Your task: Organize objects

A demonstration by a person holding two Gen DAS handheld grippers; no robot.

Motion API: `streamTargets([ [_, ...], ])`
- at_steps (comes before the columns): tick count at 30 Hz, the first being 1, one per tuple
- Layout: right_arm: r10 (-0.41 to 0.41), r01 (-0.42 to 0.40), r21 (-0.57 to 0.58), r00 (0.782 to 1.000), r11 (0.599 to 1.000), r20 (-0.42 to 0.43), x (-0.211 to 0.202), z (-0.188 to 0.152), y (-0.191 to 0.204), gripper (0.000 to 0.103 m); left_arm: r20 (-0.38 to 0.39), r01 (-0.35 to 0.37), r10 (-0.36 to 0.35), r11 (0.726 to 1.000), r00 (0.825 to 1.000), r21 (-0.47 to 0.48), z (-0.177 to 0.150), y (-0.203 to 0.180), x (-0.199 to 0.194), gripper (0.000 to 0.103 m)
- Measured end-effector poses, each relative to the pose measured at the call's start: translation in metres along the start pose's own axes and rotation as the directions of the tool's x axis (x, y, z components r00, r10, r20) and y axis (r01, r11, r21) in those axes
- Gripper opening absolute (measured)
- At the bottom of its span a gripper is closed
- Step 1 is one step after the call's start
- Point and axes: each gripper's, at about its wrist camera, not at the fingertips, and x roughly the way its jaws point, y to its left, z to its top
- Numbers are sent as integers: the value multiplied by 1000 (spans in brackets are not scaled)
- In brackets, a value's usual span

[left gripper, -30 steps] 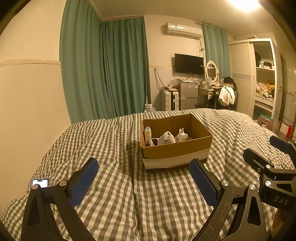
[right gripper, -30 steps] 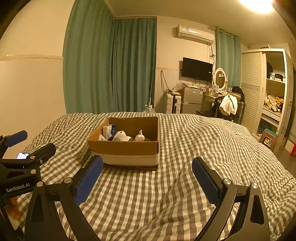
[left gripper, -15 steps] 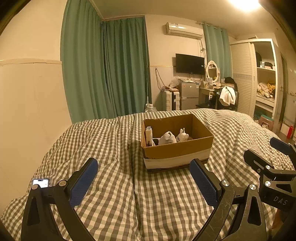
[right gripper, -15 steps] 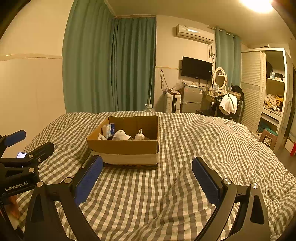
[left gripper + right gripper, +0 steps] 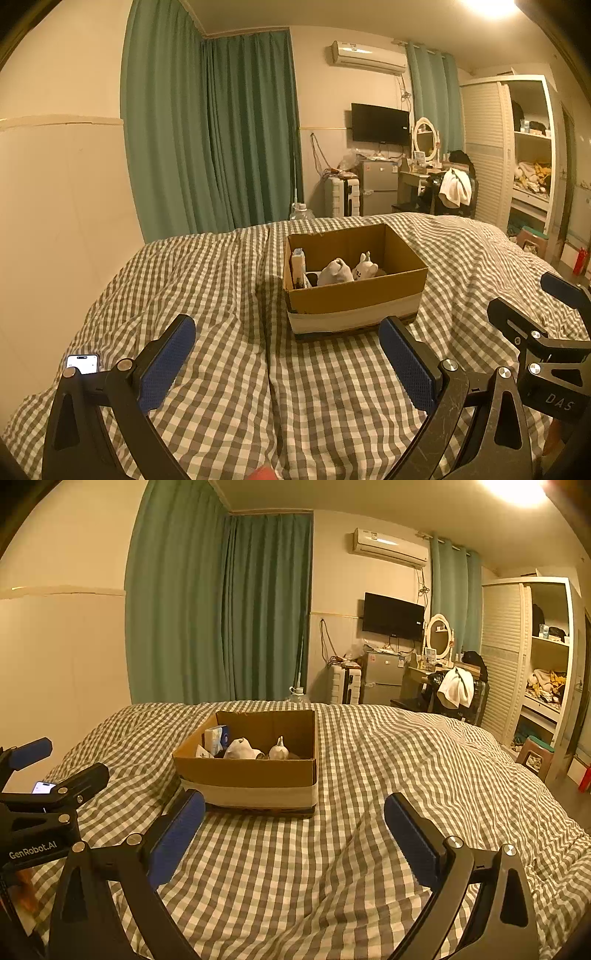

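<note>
The left hand-held gripper point(image 5: 288, 363) fills the bottom of its own view, its two black angular arms spread wide with nothing between them; each finger ends in a flat blue pad point(image 5: 166, 363) with a fine dimpled texture. The right hand-held gripper point(image 5: 293, 834) stands just as wide and empty at the bottom of its view, with the same blue ribbed pads point(image 5: 412, 840) on black metal arms held by round silver bolts. Each tool also shows at the edge of the other's frame.

Both hover over a bed point(image 5: 229, 280) covered in a soft, rumpled quilt of grey and white checks, creased in long folds down the middle. At the centre of both frames, beyond the fingertips, an open rectangular cardboard box point(image 5: 356, 295) sits on the quilt, plain brown with a pale band around its lower wall. Inside it, a rounded white stuffed toy point(image 5: 334, 271) lies beside a smaller white toy with upright ears point(image 5: 365, 267), and a slim upright carton point(image 5: 297, 264) leans in the left corner.

At the lower left of the left view a phone point(image 5: 83, 363) with a lit screen lies on the quilt. Across the upper left hang heavy green pleated curtains point(image 5: 210, 133); at upper right are a flat black TV point(image 5: 380, 123) and an oval mirror point(image 5: 424, 140).
</note>
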Motion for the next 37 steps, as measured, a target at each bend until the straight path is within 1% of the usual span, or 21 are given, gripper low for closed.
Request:
streamTargets([
  [27,-2,1,-6,1000,1000,-9,2,-6,0,99,-7,-3,3,1000,1000,6,-4,-1,0,103],
  [32,-1,1,-6,1000,1000,-10,2,-6,0,99,-1,-16,16,1000,1000,2,-5,1,-1,103],
  [37,1,-1,-6,1000,1000,-14,3,-8,0,99,3,-12,12,1000,1000,8,-6,0,-1,103],
])
